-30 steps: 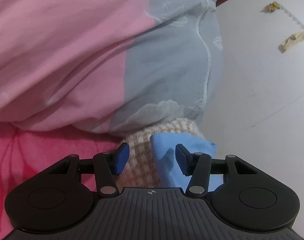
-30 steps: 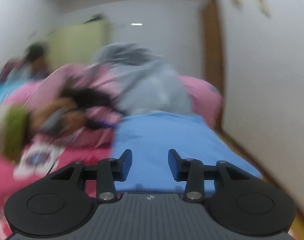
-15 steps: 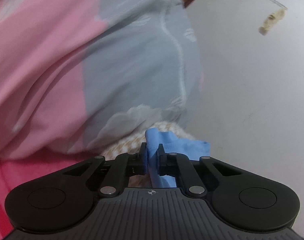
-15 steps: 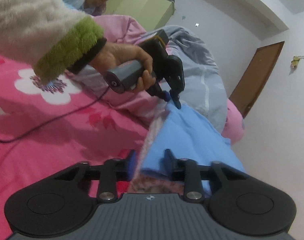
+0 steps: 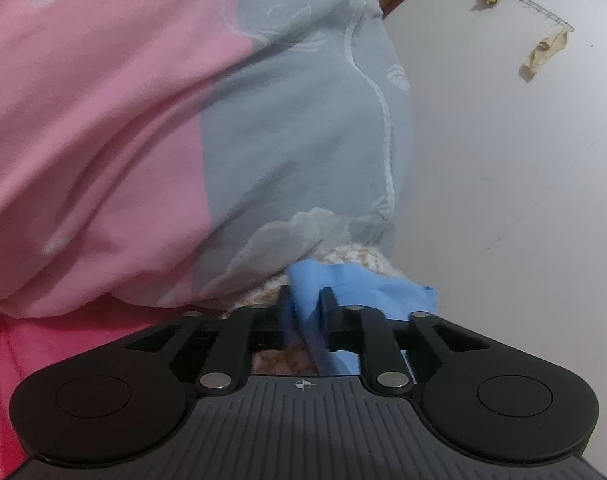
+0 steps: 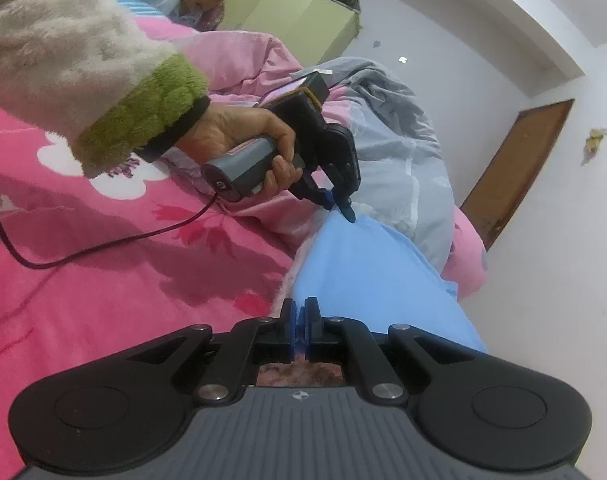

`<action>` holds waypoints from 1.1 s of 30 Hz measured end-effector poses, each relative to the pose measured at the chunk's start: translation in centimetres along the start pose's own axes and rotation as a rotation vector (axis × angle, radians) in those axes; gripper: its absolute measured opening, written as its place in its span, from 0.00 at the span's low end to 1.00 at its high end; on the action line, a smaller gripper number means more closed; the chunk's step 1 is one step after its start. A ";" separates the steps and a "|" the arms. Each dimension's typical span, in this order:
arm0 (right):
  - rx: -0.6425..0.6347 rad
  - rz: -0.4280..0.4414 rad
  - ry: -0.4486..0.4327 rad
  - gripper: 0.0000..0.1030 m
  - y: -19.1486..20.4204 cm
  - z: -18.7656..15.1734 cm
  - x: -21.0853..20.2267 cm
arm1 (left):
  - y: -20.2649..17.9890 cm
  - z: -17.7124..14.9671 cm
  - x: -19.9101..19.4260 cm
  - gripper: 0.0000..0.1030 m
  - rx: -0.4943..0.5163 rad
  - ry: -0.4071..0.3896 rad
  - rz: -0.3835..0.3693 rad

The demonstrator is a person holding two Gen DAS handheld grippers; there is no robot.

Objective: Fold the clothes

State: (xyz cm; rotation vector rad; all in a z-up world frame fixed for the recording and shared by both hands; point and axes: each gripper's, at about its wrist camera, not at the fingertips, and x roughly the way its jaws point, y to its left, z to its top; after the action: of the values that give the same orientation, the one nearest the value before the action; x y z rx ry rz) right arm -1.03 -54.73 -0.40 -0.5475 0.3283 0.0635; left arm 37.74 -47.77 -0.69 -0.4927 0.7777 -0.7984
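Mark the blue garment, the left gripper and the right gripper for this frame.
blue garment [image 6: 367, 268]: right wrist view, flat middle of the cloth.
left gripper [image 6: 341, 206]: right wrist view, blue tips pinching the garment's far corner.
right gripper [image 6: 302, 316]: right wrist view, between fingertips shut on the near edge.

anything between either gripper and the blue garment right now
Nothing visible. The left gripper is already shut on a fold of the blue garment at its far end, and the right gripper is pinched on its near edge.
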 end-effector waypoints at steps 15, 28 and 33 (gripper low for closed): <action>0.784 -0.094 -0.061 0.20 -13.9 -5.9 0.4 | -5.0 -2.1 -1.4 0.37 0.268 -0.028 0.038; 1.615 -0.260 -0.092 0.12 -20.0 -16.9 -6.5 | -7.1 -2.2 -10.4 0.54 0.269 -0.040 0.063; 1.584 -0.172 -0.079 0.16 -18.4 -12.5 -10.7 | -11.0 -4.4 -16.5 0.67 0.417 0.012 0.042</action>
State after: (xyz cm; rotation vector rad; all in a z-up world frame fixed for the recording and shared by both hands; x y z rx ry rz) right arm -12.06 -76.68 2.19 0.9963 0.1690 -0.3286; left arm 21.97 -42.03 10.77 -0.0979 0.6085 -0.8969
